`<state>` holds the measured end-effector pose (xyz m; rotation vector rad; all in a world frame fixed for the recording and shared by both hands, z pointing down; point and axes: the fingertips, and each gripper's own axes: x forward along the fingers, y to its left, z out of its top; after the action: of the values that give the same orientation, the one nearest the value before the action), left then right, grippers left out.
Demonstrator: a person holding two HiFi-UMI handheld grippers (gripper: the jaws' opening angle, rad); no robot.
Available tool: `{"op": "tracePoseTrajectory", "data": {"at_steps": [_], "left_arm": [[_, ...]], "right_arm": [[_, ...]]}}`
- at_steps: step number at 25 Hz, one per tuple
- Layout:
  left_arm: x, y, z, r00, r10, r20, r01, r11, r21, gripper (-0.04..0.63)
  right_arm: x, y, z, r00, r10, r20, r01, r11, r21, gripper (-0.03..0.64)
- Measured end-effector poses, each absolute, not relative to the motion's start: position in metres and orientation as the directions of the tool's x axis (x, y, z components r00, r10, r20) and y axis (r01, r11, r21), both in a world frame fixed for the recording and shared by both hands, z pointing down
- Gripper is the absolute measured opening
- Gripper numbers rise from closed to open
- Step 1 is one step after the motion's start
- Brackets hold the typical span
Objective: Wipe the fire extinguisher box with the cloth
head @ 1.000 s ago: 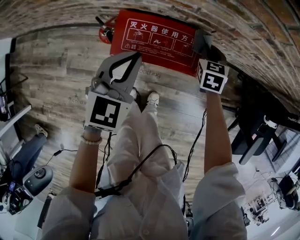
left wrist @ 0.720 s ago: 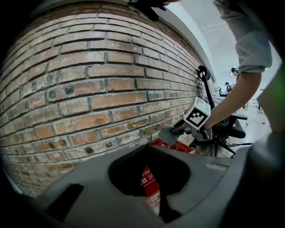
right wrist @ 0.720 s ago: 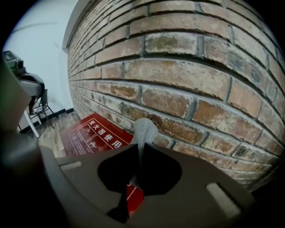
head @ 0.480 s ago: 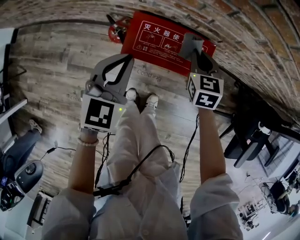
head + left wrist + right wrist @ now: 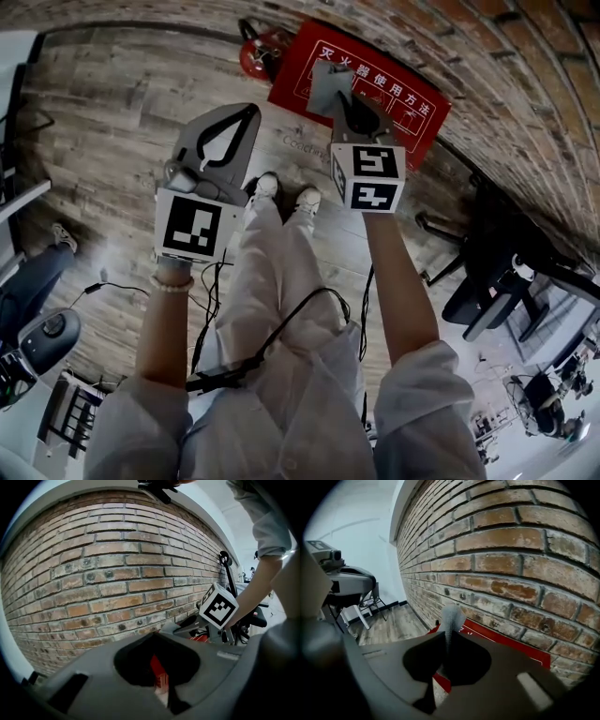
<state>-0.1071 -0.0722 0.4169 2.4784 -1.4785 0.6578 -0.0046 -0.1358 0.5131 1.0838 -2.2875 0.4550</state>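
Cloth (image 5: 451, 616) pinched tight in right gripper (image 5: 446, 641) jaws, grey end sticking out past tips. Red fire extinguisher box (image 5: 417, 108) right in front of that gripper, low down, against brick wall (image 5: 511, 550). Cloth over box top; touching or not, cannot tell. Left gripper (image 5: 246, 117) beside it, to left, jaws pressed together, nothing between, pointing at wall.

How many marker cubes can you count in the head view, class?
2. One cube rides the left gripper, above the wooden floor; the other rides the right gripper, which grips the cloth over the red box. None seems hidden.
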Motion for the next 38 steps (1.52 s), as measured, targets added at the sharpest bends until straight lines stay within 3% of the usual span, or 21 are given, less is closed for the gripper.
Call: {"op": "tracePoseTrajectory", "data": {"at_steps": [13,23,38], "left_arm": [[-0.15,-0.058,0.425,0.373,-0.8,0.47,-0.889,-0.454,-0.066,-0.002],[-0.163,-0.054,0.431,0.372,-0.799,0.473,-0.892,-0.448,-0.055,-0.002],[-0.154,-0.059,0.435,0.378,-0.793,0.477,-0.889,-0.455,-0.052,-0.002]], "right_arm": [[-0.082,-0.117,0.559,-0.538,-0.516,0.666,-0.746,0.66,-0.092,0.025],[-0.082,-0.116,0.593,-0.469,-0.498,0.729,-0.752,0.659,-0.034,0.026],[-0.08,-0.118,0.594,-0.478,-0.505,0.719,-0.757,0.652,-0.046,0.026]]}}
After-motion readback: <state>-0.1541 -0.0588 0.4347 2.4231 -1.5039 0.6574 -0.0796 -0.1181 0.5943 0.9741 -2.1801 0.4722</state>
